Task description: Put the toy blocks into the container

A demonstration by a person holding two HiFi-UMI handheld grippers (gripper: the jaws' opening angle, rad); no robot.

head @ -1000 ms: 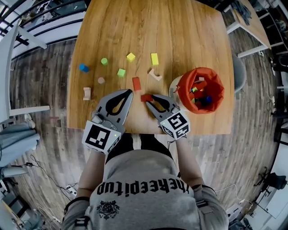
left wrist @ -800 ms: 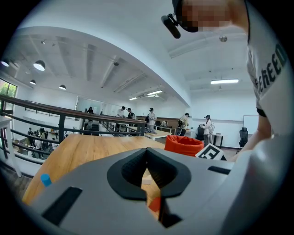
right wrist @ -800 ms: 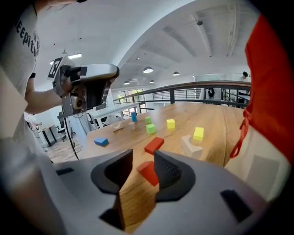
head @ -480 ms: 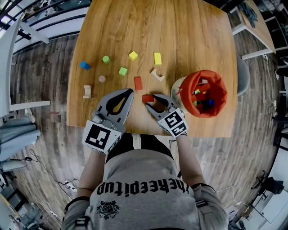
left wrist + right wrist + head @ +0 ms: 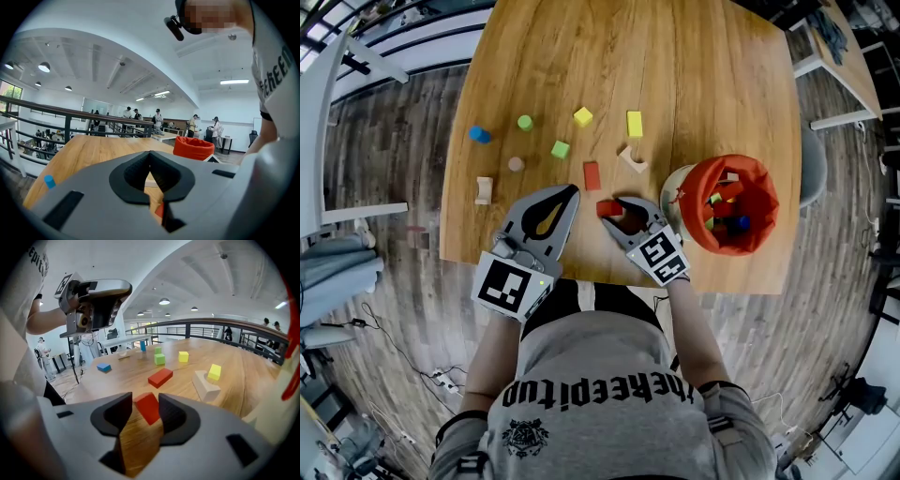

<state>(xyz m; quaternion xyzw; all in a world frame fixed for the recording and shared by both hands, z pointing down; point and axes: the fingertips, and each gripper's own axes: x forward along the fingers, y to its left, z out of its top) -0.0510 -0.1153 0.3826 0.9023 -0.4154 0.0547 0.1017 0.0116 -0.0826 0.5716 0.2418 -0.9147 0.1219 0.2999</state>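
The left gripper [image 5: 571,191] is held almost level over the near edge of the table [image 5: 675,66]. Its claw is closed tight, with nothing between the pads. The right gripper [image 5: 614,213] is just beside it and tips down onto the tabletop near the middle of the near edge. Its claw stands wide, having just been opening. A red block [image 5: 148,408] lies on the wood between the 2 pads and is not squeezed.

10 blocks lie loose on the table:
- **2 red:** the one inside the right claw and a long red block [image 5: 592,175] just beyond it.
- **2 yellow:** a yellow cube [image 5: 583,116] and a yellow bar [image 5: 635,124], both toward the middle of the table.
- **2 green:** a green cube [image 5: 560,149] and a green cylinder [image 5: 525,123].
- **1 blue:** a blue block [image 5: 478,135] by the left edge.
- **3 plain wood:** a wooden arch [image 5: 631,157] beside the long red block, a second arch [image 5: 483,190] near the left edge, and a round piece [image 5: 516,164].

1 orange container [image 5: 766,192] stands near the right edge, toward the near right corner. Its top is open, and the blocks inside are too jumbled to count.
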